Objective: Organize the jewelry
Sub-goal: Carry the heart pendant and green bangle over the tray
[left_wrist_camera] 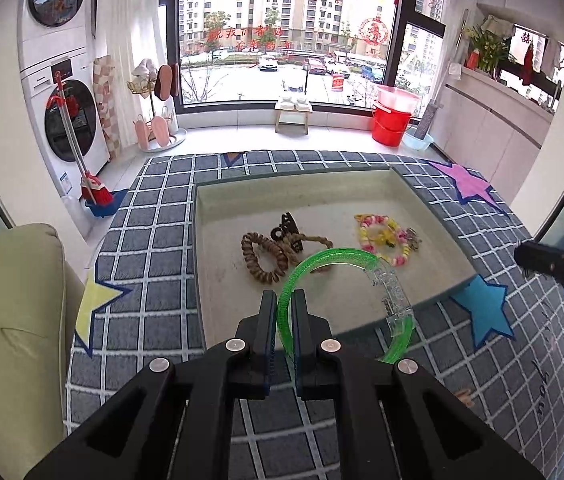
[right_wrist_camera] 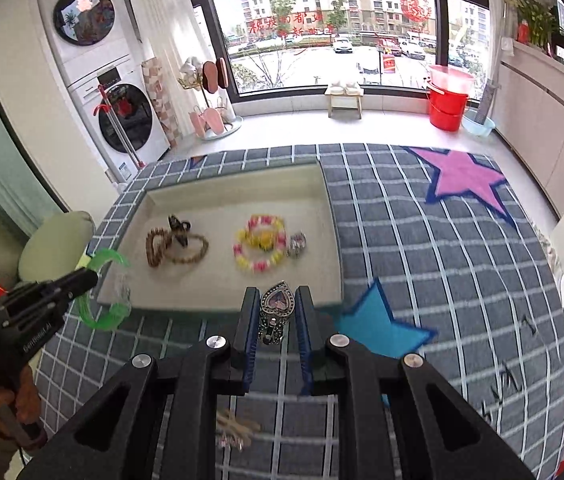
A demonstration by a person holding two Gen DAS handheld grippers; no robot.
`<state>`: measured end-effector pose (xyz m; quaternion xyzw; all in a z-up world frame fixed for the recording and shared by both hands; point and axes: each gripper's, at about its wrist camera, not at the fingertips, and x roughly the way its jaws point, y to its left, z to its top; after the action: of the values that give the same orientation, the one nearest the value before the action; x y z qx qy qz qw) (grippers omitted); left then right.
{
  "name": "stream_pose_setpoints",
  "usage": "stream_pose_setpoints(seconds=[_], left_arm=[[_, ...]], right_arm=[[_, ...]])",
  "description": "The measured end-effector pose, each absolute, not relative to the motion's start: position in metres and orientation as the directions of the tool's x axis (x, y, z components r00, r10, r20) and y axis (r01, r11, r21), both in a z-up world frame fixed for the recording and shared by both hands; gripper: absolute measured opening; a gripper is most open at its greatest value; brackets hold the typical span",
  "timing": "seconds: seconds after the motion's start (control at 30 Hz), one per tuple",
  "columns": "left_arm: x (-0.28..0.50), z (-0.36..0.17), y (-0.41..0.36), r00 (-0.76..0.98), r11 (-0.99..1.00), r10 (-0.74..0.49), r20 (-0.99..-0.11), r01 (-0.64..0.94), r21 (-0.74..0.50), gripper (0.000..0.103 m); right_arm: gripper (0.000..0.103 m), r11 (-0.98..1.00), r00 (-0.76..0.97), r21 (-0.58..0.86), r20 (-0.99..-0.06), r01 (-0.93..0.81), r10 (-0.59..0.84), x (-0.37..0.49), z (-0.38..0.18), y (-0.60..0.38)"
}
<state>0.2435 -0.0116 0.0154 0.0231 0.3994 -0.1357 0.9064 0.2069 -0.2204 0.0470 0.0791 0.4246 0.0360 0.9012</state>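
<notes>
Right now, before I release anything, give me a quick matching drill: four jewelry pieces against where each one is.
Things:
1. green bangle
2. heart pendant
3. brown bead bracelet
4. pink-yellow bead bracelet

Places:
A. lying in tray, right part
B. clamped in left hand-held gripper
C. lying in tray, left part
D. clamped in right hand-held gripper

Pairs: 1-B, 2-D, 3-C, 4-A

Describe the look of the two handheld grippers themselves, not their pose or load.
Both the left gripper and right gripper are matte black, with angular linkage arms joined by round silver pins. Each has two flat, parallel fingers lined with blue ribbed pads. The right wrist view shows small white lettering on the left gripper's body, and a bare hand gripping its handle.
</notes>
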Motion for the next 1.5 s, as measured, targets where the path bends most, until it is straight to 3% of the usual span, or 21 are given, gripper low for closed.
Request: stream_pose_setpoints(seconds=[0.33, 0.73, 1.1, 1.5], left_arm=[[0.279, -0.010, -0.014, 0.596, 0.966, -0.210, -0.775, 0.250, -0.070, 0.021], [0.315, -0.041, -0.022, 0.531, 0.966, -0.171, -0.830, 0.258, -0.034, 0.021], [0.330, -0.042, -0.036, 0.583, 0.969, -0.134, -0.801, 0.245, 0.015, 0.021], [0.326, -0.040, -0.035, 0.594, 0.973, -0.134, -0.793, 0.231, 0.009, 0.021]], right_arm=[[0.020, 0.984, 0.631, 0.179, -0.760, -0.021, 0.152, 0.259, 0.040, -0.210], [0.020, 0.981, 0.556, 0.193, -0.812, -0.033, 0.178, 0.299, -0.008, -0.196], [0.019, 0.980, 0.522, 0.197, -0.837, 0.014, 0.161, 0.319, -0.042, -0.200], [0.022, 0.989, 0.527, 0.148, -0.840, -0.010, 0.131, 0.316, -0.041, -0.191]])
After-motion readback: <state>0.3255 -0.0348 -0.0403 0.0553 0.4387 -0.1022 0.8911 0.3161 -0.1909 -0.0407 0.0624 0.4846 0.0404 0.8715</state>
